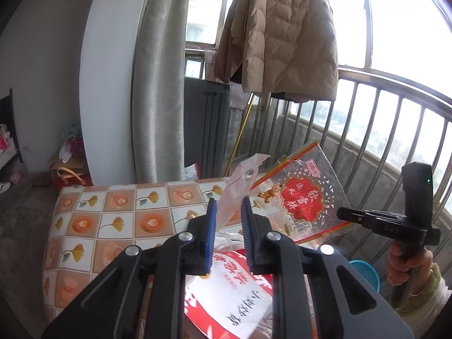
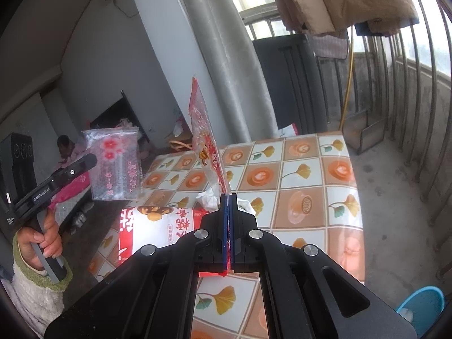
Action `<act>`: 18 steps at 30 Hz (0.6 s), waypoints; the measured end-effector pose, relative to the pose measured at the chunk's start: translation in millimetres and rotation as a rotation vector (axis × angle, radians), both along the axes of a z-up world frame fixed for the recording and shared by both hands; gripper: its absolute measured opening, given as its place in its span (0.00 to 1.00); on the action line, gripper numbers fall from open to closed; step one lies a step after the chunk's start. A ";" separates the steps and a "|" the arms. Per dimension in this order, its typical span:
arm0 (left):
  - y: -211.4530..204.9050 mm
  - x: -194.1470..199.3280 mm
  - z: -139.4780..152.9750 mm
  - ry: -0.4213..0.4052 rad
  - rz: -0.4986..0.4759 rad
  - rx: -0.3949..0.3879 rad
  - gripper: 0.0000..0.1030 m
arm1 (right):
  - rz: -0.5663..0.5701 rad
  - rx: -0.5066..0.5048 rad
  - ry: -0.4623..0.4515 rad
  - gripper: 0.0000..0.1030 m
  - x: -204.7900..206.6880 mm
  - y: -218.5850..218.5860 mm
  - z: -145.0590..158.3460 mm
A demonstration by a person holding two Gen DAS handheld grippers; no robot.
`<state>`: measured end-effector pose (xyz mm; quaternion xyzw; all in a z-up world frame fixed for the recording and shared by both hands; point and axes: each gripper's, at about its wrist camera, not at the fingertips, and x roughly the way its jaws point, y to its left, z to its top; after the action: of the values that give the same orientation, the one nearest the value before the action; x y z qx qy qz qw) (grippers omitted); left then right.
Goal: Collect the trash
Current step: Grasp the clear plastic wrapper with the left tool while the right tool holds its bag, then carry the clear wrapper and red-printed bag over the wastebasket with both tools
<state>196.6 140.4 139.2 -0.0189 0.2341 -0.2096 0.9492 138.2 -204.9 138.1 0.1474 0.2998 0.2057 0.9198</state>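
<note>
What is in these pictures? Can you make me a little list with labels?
place: balcony with railing
table: flowered cloth
left gripper: shut on a clear pink bag
right gripper: shut on a red snack wrapper
still on table: big red and white bag, crumpled white tissue
floor: blue bin
hanging: beige coat

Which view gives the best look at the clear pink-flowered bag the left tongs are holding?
The right wrist view: the pink-flowered bag hangs face-on there, its whole flower print visible, held up clear of the table. In the left wrist view the same bag is seen edge-on and crumpled between the left tongs, so its print is unreadable.
</note>
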 end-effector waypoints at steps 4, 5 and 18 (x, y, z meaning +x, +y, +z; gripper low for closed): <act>4.1 -26.8 4.1 -0.010 -0.004 -0.060 0.16 | -0.021 -0.008 -0.014 0.00 -23.9 -10.3 6.2; 4.1 -34.4 4.4 -0.013 -0.005 -0.072 0.16 | -0.031 -0.010 -0.017 0.00 -31.1 -13.9 7.5; -53.2 -111.0 -11.9 0.026 -0.141 -0.076 0.16 | -0.212 0.052 0.024 0.00 -129.9 -83.9 -7.1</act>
<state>85.6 87.1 127.3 -0.0412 0.2390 -0.2846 0.9275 8.4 -288.8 131.0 0.2046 0.2879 0.1131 0.9287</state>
